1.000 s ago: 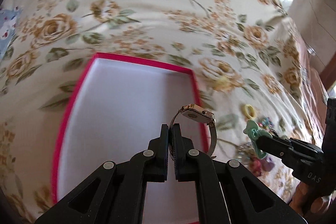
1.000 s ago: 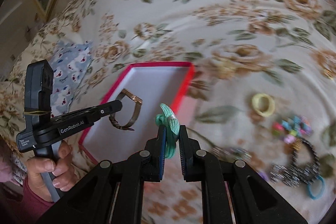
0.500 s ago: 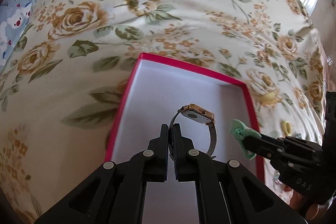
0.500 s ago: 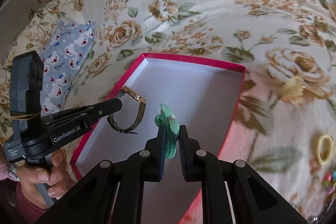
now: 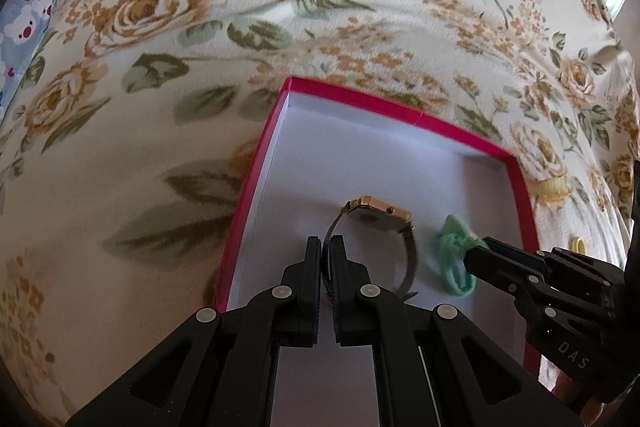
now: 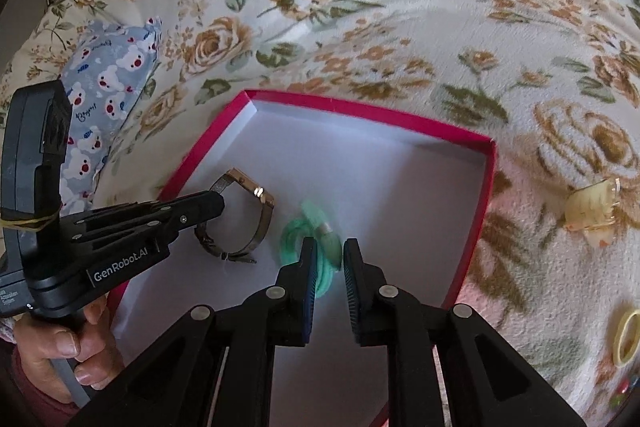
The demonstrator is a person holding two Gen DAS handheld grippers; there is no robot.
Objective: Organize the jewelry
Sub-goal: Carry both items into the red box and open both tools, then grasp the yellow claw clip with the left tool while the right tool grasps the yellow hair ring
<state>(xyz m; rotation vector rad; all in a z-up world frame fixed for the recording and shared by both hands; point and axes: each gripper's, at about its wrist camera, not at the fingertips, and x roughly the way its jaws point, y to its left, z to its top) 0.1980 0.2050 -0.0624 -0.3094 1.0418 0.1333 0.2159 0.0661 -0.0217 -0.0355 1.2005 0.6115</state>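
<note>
Both hand-held grippers have come down from above the bed into the red box (image 6: 486, 187), which a second ago was further below them. The left hand-held gripper (image 5: 327, 247) is together, clamped on the mesh strap of the watch (image 5: 380, 217), and the watch hangs just over the white floor of the box, near its left wall. The right hand-held gripper (image 6: 329, 253) is opening now. The green scrunchie (image 6: 316, 247) is between its fingers and looks blurred, so I judge it is slipping free and dropping into the box, to the right of the watch. This means one item is almost placed, and the watch is probably next.

Other jewelry waits on the floral bedspread (image 6: 400, 7) to the right of the box: a pale hair claw (image 6: 592, 215) and a yellow ring-shaped band (image 6: 626, 337) nearer. A blue pillow (image 6: 108, 83) lies far left. Nothing blocks the box; only the two hand-held grippers are near each other inside it.
</note>
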